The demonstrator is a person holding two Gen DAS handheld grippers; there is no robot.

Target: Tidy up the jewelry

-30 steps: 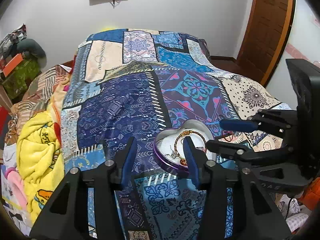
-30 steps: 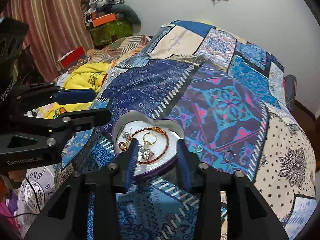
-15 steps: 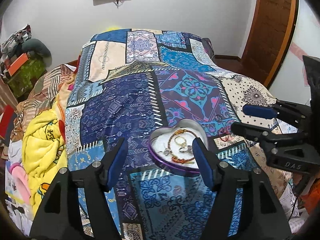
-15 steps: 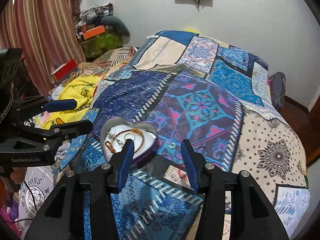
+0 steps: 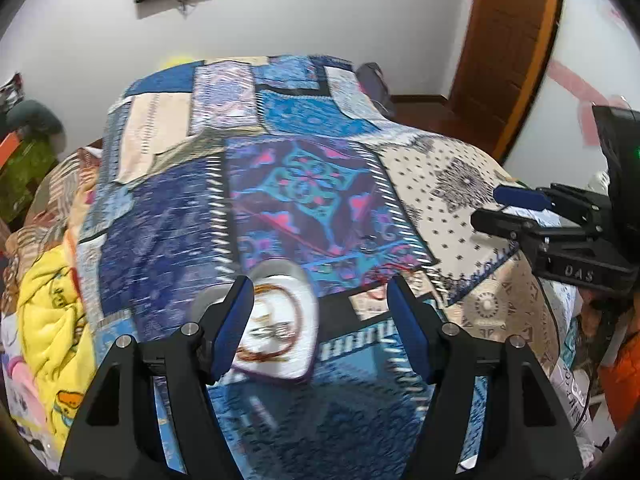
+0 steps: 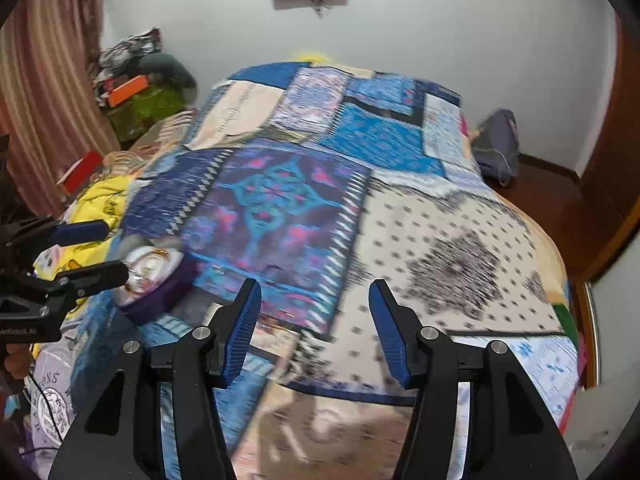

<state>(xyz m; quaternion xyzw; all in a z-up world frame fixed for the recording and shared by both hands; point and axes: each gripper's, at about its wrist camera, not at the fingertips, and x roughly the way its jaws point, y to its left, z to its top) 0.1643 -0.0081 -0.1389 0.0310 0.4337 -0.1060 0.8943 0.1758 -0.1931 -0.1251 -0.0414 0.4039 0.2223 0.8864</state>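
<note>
A heart-shaped purple tin (image 5: 276,320) with a white lining lies on the patchwork bedspread (image 5: 304,184) and holds a red-gold bangle (image 5: 280,312) and small jewelry pieces. My left gripper (image 5: 322,324) is open and empty, just above the tin's right part. The tin also shows at the left of the right wrist view (image 6: 156,280). My right gripper (image 6: 314,328) is open and empty over the spread, to the right of the tin. Both views are blurred by motion.
A yellow blanket (image 5: 48,320) lies at the bed's left edge. A wooden door (image 5: 508,48) stands at the right, a grey bag (image 6: 496,148) on the floor by the bed. Clutter and a striped curtain (image 6: 44,92) fill the left side.
Both grippers have pulled back from the tin and swung to the right. The jaws of both have opened wider. The tin and its jewelry stay on the bed.
</note>
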